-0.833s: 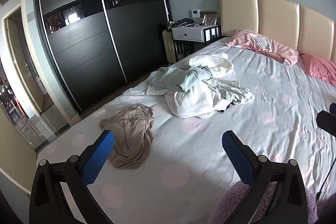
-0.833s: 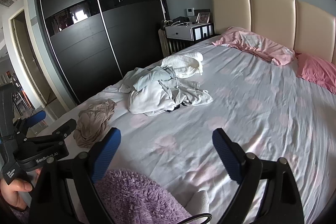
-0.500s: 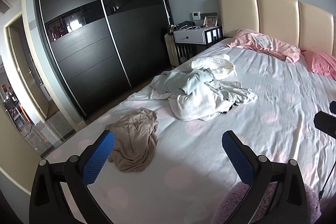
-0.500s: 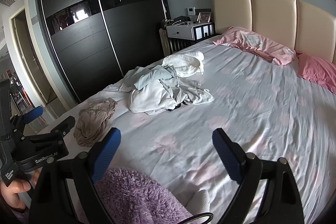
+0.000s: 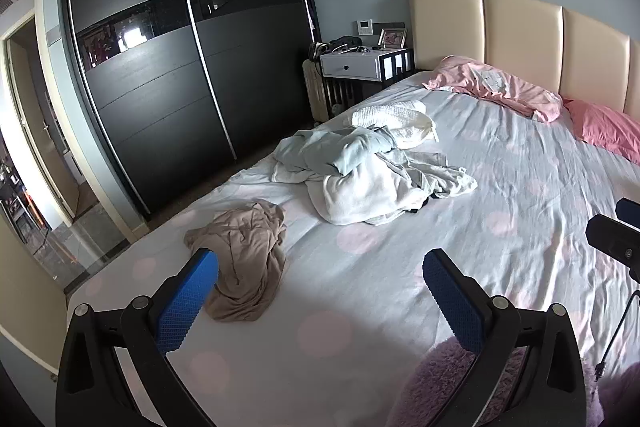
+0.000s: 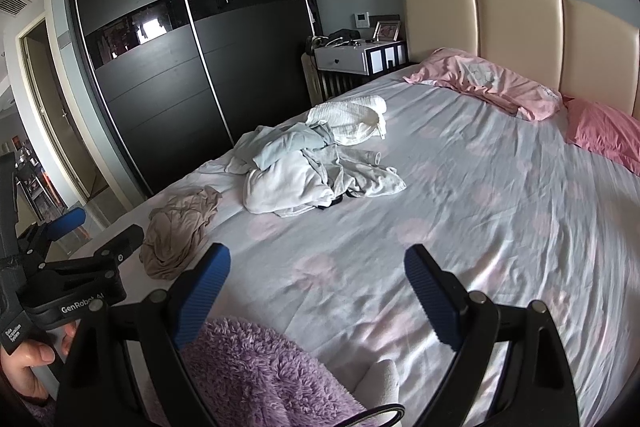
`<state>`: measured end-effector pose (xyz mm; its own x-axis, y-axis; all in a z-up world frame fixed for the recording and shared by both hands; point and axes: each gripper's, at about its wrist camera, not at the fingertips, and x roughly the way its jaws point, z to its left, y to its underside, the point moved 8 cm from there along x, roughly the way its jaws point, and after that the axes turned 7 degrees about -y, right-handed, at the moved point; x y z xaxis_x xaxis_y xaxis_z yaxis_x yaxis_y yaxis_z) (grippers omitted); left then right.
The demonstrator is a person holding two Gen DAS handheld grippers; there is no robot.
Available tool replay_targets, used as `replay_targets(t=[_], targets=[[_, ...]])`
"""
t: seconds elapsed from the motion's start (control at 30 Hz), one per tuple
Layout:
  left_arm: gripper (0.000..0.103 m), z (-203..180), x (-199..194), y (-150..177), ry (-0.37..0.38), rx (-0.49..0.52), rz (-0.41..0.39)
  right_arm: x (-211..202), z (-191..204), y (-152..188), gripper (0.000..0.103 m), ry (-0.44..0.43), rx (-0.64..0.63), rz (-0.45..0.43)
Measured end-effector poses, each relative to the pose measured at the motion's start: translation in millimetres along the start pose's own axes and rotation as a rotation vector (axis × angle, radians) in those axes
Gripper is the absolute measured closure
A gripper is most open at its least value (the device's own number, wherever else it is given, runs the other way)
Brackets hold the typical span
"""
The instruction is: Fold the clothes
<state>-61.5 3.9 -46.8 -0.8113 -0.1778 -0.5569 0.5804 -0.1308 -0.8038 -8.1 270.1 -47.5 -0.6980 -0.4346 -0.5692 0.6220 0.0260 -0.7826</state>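
A crumpled beige garment (image 5: 244,259) (image 6: 182,227) lies near the bed's left edge. Behind it sits a heap of pale blue and white clothes (image 5: 368,175) (image 6: 308,167), with a folded white ribbed piece (image 5: 396,119) (image 6: 352,117) at its far end. My left gripper (image 5: 320,301) hangs open above the sheet, its left pad in front of the beige garment, nothing between the jaws. My right gripper (image 6: 316,295) is open too, over bare sheet further right. The left gripper (image 6: 76,239) also shows in the right wrist view, held by a hand (image 6: 28,363).
The bed (image 5: 500,227) has a grey sheet with pink dots, pink pillows (image 5: 500,87) and a cream headboard (image 5: 520,31). A fluffy purple sleeve (image 6: 260,375) fills the near foreground. A dark sliding wardrobe (image 5: 180,67) stands left, a nightstand (image 5: 360,65) at the head of the bed.
Both views have shifted slightly, so the clothes sit a little further right in each frame. Both grippers stay open and empty.
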Motion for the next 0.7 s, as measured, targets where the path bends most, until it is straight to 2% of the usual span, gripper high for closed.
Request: replay_targets(t=[0.7], targets=[[0.000,-1.6,-0.4,2.4,-0.005,0.002,0.006,1.7,-3.8,3.7,0.013,0.020,0.000,0.003]])
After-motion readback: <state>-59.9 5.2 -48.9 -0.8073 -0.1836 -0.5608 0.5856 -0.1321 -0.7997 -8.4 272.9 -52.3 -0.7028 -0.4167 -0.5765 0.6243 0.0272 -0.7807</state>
